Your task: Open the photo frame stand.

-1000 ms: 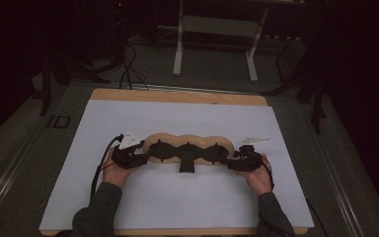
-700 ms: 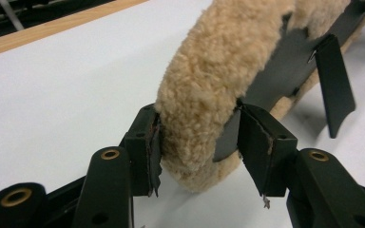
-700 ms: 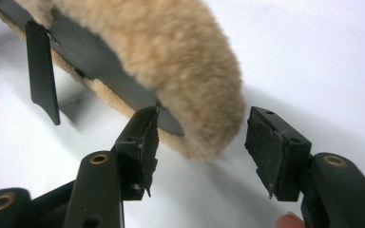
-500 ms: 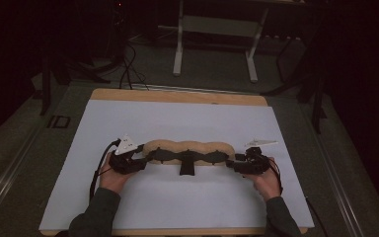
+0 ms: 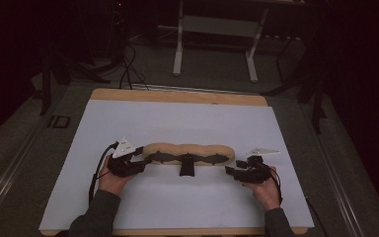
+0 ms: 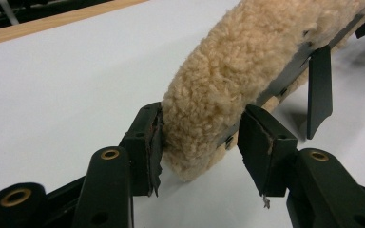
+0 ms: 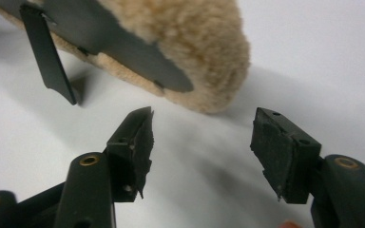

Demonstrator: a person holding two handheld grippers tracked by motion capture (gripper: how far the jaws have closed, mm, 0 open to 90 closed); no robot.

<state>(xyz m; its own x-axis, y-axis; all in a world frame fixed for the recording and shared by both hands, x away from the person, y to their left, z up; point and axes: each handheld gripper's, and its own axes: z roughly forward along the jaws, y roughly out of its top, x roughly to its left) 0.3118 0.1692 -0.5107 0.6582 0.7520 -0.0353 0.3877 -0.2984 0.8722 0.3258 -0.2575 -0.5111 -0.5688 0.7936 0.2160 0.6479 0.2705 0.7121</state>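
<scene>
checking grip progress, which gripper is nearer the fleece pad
Left. The left gripper has its open jaws around the fleece pad's end; the right gripper sits open just short of the other end.

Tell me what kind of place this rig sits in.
Likely a dim lab or workshop set up for recording: a wooden table under a white mat, loose cables on the floor, and a white-legged bench frame behind.
</scene>
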